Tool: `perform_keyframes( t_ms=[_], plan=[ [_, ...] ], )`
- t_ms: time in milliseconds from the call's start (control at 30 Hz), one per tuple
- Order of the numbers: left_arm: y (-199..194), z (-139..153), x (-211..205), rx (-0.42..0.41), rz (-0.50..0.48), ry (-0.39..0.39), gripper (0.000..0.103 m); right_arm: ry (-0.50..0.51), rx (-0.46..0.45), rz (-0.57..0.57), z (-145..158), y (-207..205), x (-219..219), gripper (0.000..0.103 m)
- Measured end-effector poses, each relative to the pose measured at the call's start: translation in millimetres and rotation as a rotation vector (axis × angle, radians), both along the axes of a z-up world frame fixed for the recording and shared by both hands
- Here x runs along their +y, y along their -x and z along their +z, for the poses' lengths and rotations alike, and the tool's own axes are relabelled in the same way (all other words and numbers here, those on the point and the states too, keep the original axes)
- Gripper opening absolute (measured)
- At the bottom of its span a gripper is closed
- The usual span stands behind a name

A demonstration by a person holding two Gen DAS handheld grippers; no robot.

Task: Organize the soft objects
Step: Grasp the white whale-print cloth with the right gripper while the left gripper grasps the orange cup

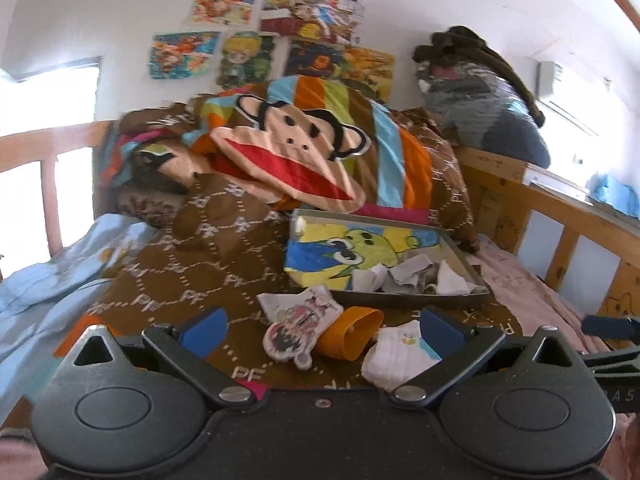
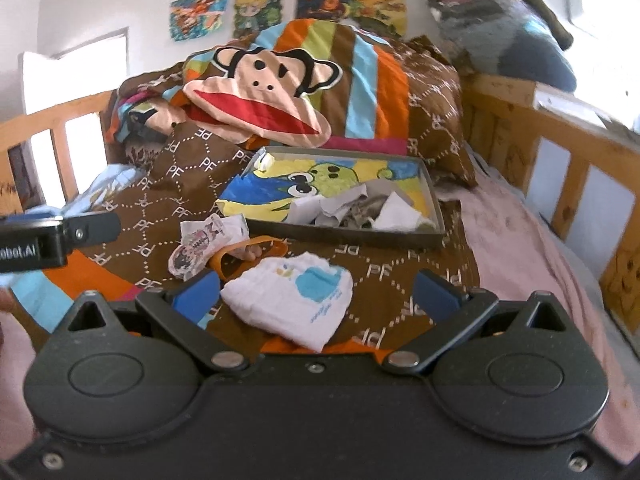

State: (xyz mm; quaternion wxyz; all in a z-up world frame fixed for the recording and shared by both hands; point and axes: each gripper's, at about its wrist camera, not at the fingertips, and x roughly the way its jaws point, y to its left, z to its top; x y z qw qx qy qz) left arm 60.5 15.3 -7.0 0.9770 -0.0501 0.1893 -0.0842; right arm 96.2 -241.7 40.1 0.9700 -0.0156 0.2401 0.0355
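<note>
Both grippers, L point(image 1: 320, 330) & R point(image 2: 316, 290), jaws wide/empty; R over white sock point(image 2: 292, 300), risk snagging quilt point(image 2: 384, 276) w/ it.

On my bed: one tray point(image 2: 424, 236) of crumpled cloths, three loose pieces beside it — one white folded cloth point(image 2: 296, 296), one orange sock point(image 2: 256, 256), one cartoon-print sock point(image 2: 200, 244) — and five wall posters point(image 1: 224, 4).

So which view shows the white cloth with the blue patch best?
The right wrist view: the white cloth lies whole and unobstructed between the open right claw. In the left wrist view the cloth is smaller and partly hidden behind a finger.
</note>
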Motion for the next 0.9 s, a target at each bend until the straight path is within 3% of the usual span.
perform_keyframes(
  t_ms=[233, 400, 533, 767, 900],
  plan=[
    [-49.6, -13.6, 8.6, 0.075, -0.119, 0.062, 0.102, 0.059, 0.059, 0.109, -11.5, -53.0, 4.4, 0.103],
    [-81.8, -27.7, 6.3, 0.106, -0.254, 0.066, 0.102, 0.085, 0.12, 0.172, -35.4, -88.9, 12.4, 0.103],
    [-110.5, -42.1, 5.8, 0.179, -0.344, 0.105, 0.101, 0.117, 0.16, 0.212, -56.6, -101.4, 16.6, 0.103],
    [-150.8, -76.2, 2.3, 0.349, -0.376, 0.199, 0.095, 0.185, 0.233, 0.29, -86.7, -104.3, 32.0, 0.103],
    [-169.4, -97.0, 6.5, 0.463, -0.306, 0.358, 0.094, 0.189, 0.242, 0.312, -92.9, -108.4, 35.1, 0.103]
  ],
)
